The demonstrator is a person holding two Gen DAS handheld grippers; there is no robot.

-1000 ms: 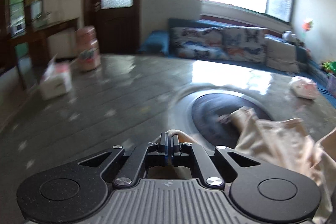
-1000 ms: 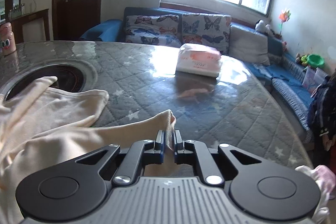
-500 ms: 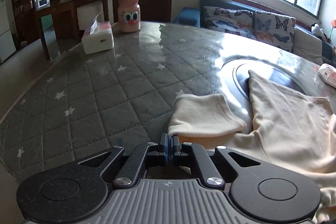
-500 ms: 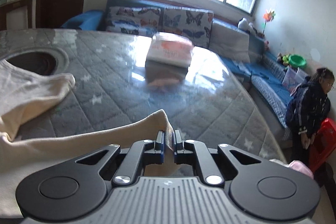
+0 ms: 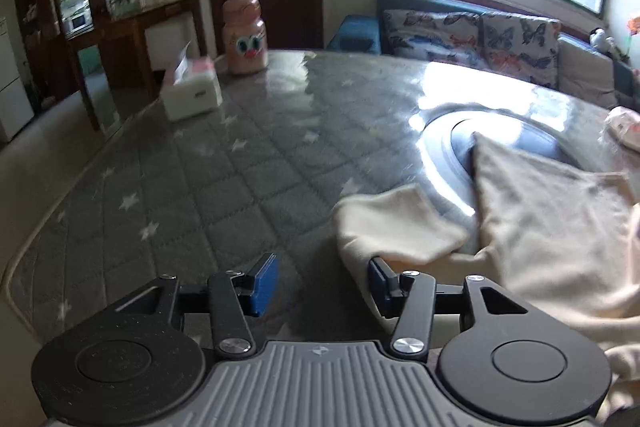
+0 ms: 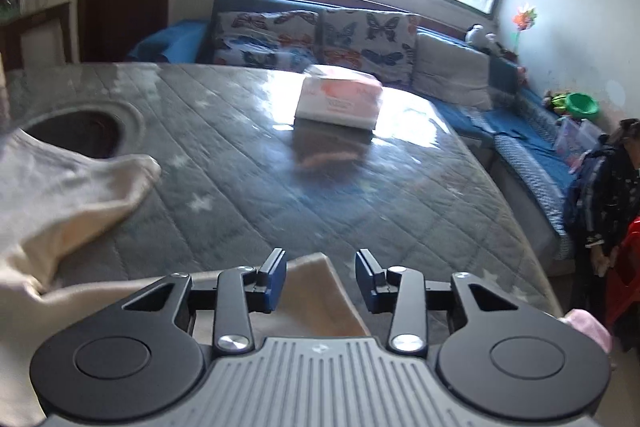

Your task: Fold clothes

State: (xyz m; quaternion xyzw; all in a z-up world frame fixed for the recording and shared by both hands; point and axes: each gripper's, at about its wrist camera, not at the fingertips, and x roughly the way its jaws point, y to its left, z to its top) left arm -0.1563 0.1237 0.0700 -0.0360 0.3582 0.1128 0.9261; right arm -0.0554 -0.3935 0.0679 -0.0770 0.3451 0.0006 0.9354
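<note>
A cream garment [image 5: 540, 211] lies spread on the grey quilted table [image 5: 200, 187], partly over the round dark inset [image 5: 516, 139]. My left gripper [image 5: 322, 285] is open, and the garment's left edge lies against its right finger. In the right wrist view the same garment [image 6: 60, 203] lies to the left, and one corner [image 6: 316, 291] rests between the open jaws of my right gripper [image 6: 321, 279]. Neither gripper holds the cloth.
A white tissue box [image 5: 192, 93] and a pink jar with a cartoon face [image 5: 243, 35] stand at the table's far left. A white and red pack [image 6: 338, 101] lies on the far right of the table. A sofa [image 6: 360, 43] runs behind; a child [image 6: 608, 195] stands at right.
Both grippers have opened and let go of the garment's corners. The garment, lifted one second ago, now lies on the table.
</note>
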